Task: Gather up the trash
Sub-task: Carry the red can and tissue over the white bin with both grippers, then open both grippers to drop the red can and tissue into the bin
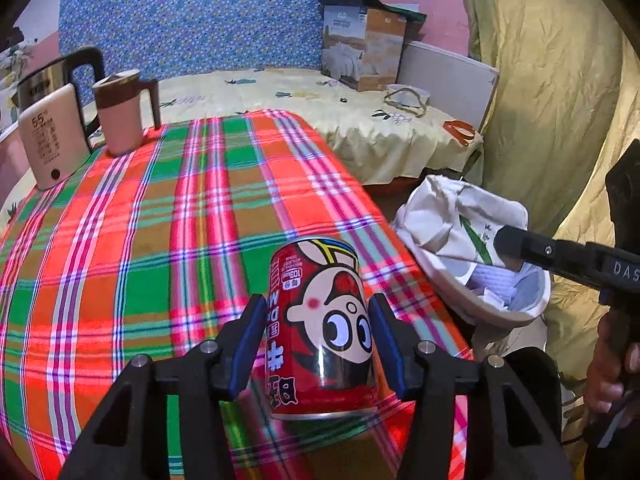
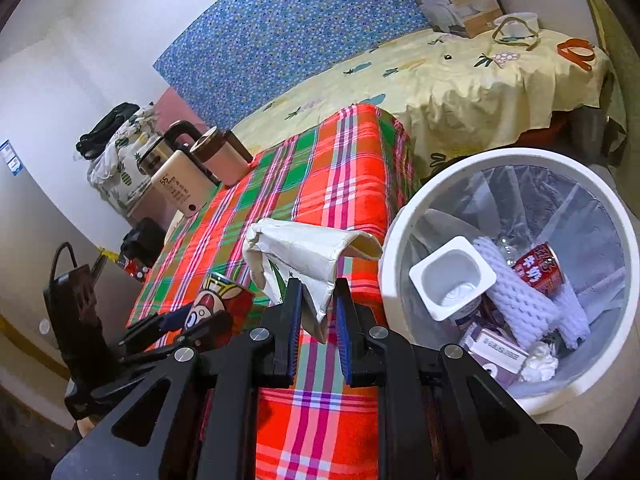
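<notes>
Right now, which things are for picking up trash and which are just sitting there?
For the job:
red can
crumpled paper cup
white bin

Just lying about:
pink mug
kettle
cardboard box

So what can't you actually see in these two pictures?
- Left wrist view: the white round bin, mostly hidden behind the crumpled white paper bag.
- Right wrist view: the red cartoon drink can, half covered by black fingers; small print on the purple carton unreadable.

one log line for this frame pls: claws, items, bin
left claw: shut on red can, can upright on plaid table | right claw: shut on crumpled paper cup | bin: holds trash
</notes>
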Demonstrator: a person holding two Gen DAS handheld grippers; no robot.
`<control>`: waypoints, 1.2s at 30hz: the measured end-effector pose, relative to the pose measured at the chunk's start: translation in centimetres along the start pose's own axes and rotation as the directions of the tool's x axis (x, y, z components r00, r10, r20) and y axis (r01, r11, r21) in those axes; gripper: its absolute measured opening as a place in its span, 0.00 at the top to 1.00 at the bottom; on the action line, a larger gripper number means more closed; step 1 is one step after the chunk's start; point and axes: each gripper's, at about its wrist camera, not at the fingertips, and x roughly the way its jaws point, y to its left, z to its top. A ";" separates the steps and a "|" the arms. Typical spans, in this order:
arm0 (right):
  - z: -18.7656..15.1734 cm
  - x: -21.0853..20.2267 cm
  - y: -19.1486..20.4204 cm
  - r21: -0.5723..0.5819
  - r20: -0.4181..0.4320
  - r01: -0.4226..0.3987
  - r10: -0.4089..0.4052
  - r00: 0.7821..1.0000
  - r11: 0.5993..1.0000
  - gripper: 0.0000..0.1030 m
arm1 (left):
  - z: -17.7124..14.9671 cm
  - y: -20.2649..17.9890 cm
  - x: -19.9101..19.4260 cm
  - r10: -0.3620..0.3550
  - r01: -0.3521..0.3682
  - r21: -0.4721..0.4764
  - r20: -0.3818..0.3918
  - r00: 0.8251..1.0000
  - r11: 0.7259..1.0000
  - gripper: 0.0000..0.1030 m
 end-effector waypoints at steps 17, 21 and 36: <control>0.1 -3.9 -4.2 0.075 0.078 0.119 -0.124 0.989 0.990 0.82 | 2.7 -7.4 1.6 -0.128 0.126 0.093 0.016 0.992 0.988 0.47; 0.1 -4.6 -5.4 0.098 0.092 0.154 -0.163 0.982 0.983 0.82 | 3.2 -9.0 2.5 -0.152 0.151 0.109 0.006 0.988 0.983 0.47; -0.2 -5.2 -9.0 0.169 0.089 0.233 -0.250 0.964 0.958 0.82 | 3.9 -13.2 5.5 -0.197 0.202 0.153 -0.046 0.979 0.967 0.47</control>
